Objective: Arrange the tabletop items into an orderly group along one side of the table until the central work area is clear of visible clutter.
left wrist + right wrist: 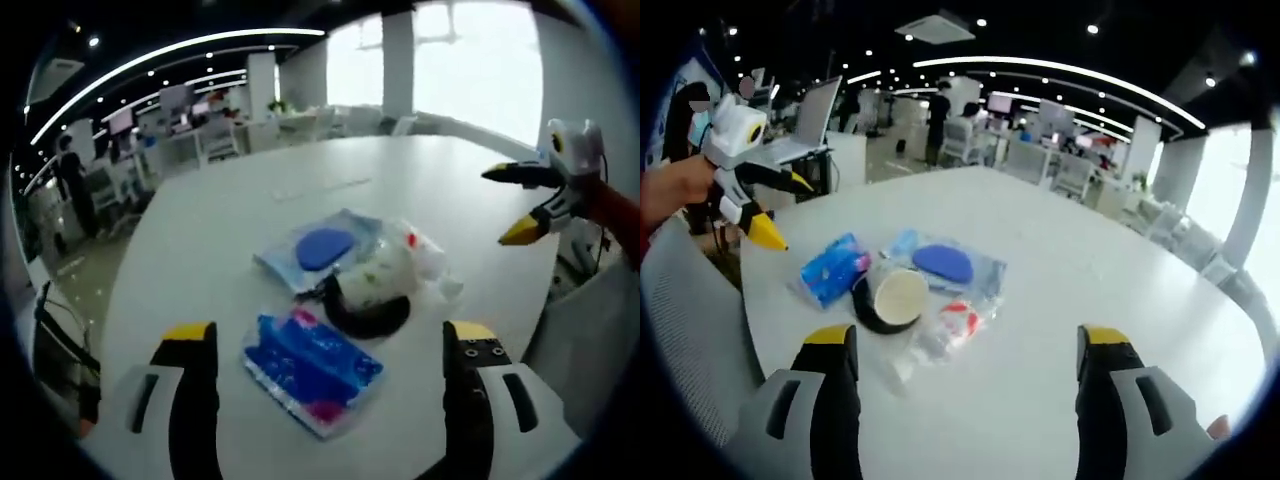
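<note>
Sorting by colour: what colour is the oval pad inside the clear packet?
Dark blue pad, clearest in the left gripper view.

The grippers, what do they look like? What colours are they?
Each gripper has two black jaws with yellow tips set on pale grey bodies. In the left gripper view, the right gripper comes in from the side, with a white body, black jaws and yellow tips. In the right gripper view, the left gripper looks the same.

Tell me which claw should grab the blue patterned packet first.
Left, probably. In the left gripper view the blue patterned packet lies right between the open left claw and nearest it. In the right gripper view the packet sits beyond the black-rimmed cup, farther from the open right claw.
</note>
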